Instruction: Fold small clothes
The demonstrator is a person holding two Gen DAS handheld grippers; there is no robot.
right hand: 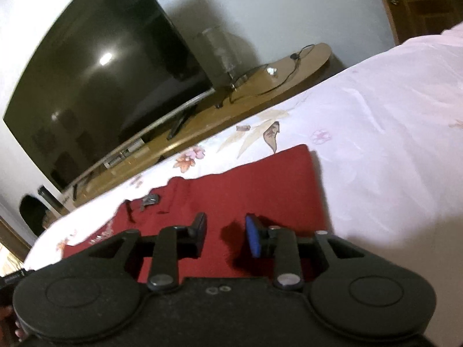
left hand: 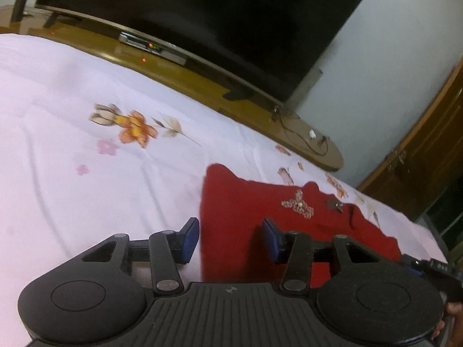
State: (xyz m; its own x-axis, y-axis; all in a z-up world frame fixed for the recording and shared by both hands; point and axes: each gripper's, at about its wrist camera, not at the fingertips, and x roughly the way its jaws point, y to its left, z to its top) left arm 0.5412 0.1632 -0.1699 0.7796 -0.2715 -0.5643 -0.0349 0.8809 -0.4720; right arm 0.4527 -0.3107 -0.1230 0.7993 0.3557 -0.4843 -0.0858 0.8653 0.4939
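Note:
A small red garment (left hand: 246, 202) with a beaded motif and a metal clasp lies flat on a white flowered bedsheet (left hand: 86, 144). My left gripper (left hand: 230, 238) is open and empty, just above the garment's left edge, one blue pad over the sheet and one over the red cloth. In the right wrist view the same garment (right hand: 246, 185) lies under my right gripper (right hand: 225, 235), which is open and empty above the cloth near its right part. The bedsheet (right hand: 390, 144) spreads to the right.
A long wooden TV bench (left hand: 179, 69) runs along the far edge of the bed with a large dark TV (left hand: 202, 14), a set-top box (left hand: 153, 47) and cables. A wooden wardrobe (left hand: 428, 150) stands at right. The TV (right hand: 95, 86) also shows in the right wrist view.

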